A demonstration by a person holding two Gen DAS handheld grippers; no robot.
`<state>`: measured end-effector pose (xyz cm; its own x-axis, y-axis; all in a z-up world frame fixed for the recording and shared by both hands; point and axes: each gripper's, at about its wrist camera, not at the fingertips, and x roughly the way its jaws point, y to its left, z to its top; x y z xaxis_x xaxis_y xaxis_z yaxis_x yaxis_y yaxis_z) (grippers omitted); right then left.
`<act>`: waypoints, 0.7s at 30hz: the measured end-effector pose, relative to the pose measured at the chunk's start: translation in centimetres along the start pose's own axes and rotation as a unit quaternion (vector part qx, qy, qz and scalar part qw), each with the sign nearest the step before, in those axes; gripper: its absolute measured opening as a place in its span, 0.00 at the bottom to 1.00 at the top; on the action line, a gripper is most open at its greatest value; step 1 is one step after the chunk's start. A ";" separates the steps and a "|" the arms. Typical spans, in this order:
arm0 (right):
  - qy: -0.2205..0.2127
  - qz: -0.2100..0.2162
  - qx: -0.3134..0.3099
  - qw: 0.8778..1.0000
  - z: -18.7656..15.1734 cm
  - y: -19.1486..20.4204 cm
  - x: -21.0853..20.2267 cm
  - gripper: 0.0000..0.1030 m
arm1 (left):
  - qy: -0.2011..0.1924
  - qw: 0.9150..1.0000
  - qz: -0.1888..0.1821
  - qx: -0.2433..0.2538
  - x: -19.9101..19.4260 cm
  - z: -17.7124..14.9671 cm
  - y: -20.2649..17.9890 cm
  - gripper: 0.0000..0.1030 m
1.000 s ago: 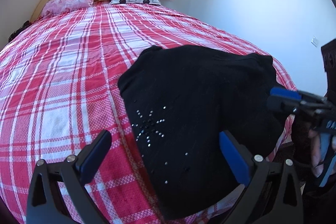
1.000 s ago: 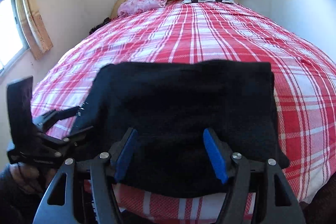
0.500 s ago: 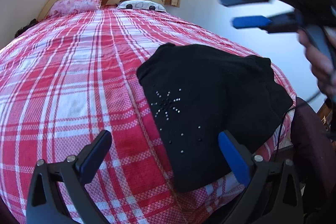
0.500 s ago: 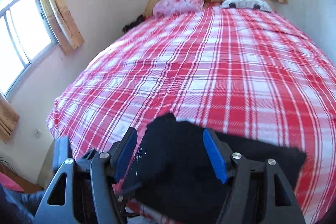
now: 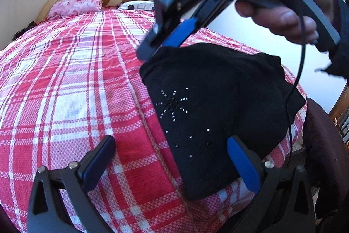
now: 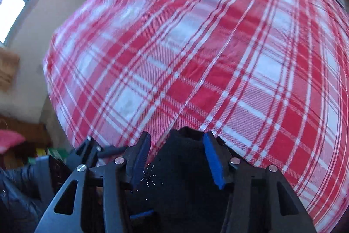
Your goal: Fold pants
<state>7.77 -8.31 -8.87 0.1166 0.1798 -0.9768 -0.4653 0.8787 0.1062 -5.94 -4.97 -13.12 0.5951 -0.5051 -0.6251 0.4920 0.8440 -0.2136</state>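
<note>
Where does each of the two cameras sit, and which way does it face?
Left wrist: on the left gripper, low over the bed, facing the headboard; its fingers, open, and the right hand show.
Right wrist: on the right gripper, looking steeply down; its fingers are closing over the pants' far corner, not yet pressing it.
Shared: the folded black pants with their studs, and the plaid bed.

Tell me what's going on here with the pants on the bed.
A person is folding black pants with a rhinestone star pattern on a red and white plaid bedspread. The pants lie folded into a compact bundle near the bed's edge. The right tool, gripped by a hand, is down over the far corner of the bundle, its jaws closing around the fabric but not yet pinching it. The left tool hovers open above the near end, holding nothing.
</note>
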 end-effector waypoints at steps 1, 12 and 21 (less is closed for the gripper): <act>0.012 -0.003 -0.005 1.000 0.1 0.1 0.4 0.37 | -0.001 1.000 -0.001 0.001 0.0 0.0 0.0 1.00; -0.011 -0.042 0.028 0.999 -0.3 -1.7 1.3 0.05 | 0.000 1.000 0.003 0.008 0.4 0.0 -0.3 1.00; -0.081 -0.043 0.029 0.995 -1.7 -1.1 -2.6 0.05 | 0.005 1.000 0.004 0.005 0.4 0.1 -0.2 1.00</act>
<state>6.47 -10.52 -6.72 0.2965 0.1682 -0.9401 -0.3958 0.9175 0.0393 -5.71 -5.33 -13.22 0.5925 -0.4965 -0.6344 0.4940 0.8460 -0.2007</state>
